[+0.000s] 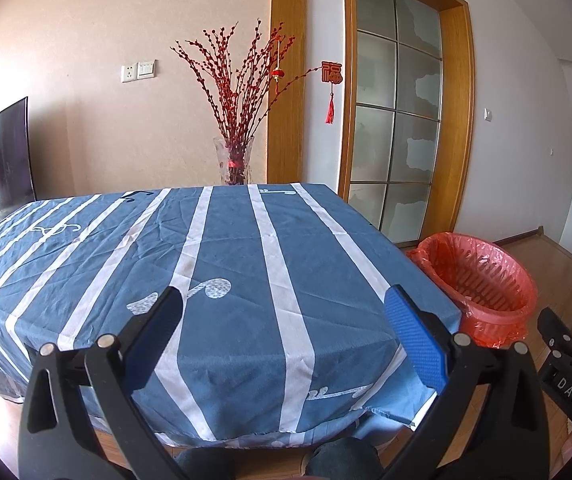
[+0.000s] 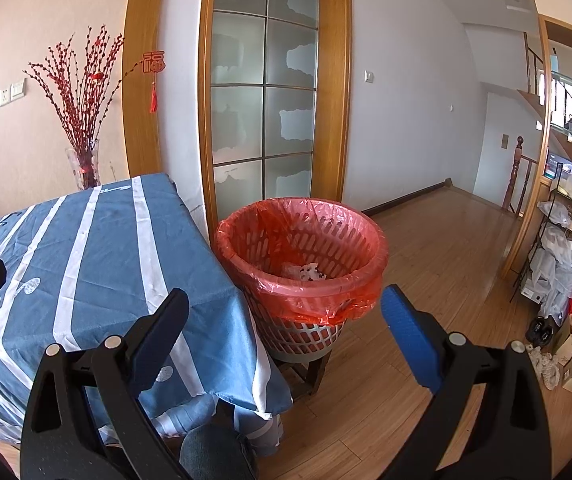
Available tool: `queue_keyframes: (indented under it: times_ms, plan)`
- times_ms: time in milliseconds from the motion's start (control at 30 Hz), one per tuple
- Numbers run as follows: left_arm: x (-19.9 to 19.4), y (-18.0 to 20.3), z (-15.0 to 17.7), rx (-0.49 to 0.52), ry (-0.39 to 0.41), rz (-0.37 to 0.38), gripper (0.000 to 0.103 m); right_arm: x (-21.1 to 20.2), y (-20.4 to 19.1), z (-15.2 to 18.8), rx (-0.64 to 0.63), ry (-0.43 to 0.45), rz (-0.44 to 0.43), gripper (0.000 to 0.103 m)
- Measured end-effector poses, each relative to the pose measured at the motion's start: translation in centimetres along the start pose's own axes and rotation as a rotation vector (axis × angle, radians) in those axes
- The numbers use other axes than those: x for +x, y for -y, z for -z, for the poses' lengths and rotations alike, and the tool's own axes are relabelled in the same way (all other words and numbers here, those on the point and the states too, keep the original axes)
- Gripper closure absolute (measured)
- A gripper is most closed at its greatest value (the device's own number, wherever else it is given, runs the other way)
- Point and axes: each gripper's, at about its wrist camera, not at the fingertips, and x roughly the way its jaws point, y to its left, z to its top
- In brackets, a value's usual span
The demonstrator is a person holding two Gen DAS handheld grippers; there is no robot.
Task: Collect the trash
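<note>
A waste basket (image 2: 302, 248) lined with a red plastic bag stands on a low wooden stool just right of the table; it also shows in the left wrist view (image 1: 482, 276). Some crumpled white trash (image 2: 306, 272) lies at its bottom. My left gripper (image 1: 282, 304) is open and empty above the near part of the table with the blue striped cloth (image 1: 226, 248). My right gripper (image 2: 286, 304) is open and empty, in front of the basket at the table's right corner (image 2: 98, 248). I see no trash on the cloth.
A glass vase of red branches (image 1: 236, 160) stands behind the table's far edge. A glazed wooden door (image 2: 262, 92) is behind the basket. A cluttered shelf rack (image 2: 566, 256) stands at the right, with wooden floor (image 2: 446, 248) between. A dark screen (image 1: 12, 152) is at far left.
</note>
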Motion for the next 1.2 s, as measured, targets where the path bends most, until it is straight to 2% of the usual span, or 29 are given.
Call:
queue_keyframes:
  times_ms: [1200]
  plan:
    - [2.1,0.5,0.0,-0.006,-0.030,-0.012,0.004,1.2,-0.4,0.1,0.000,-0.024,0.003,0.007]
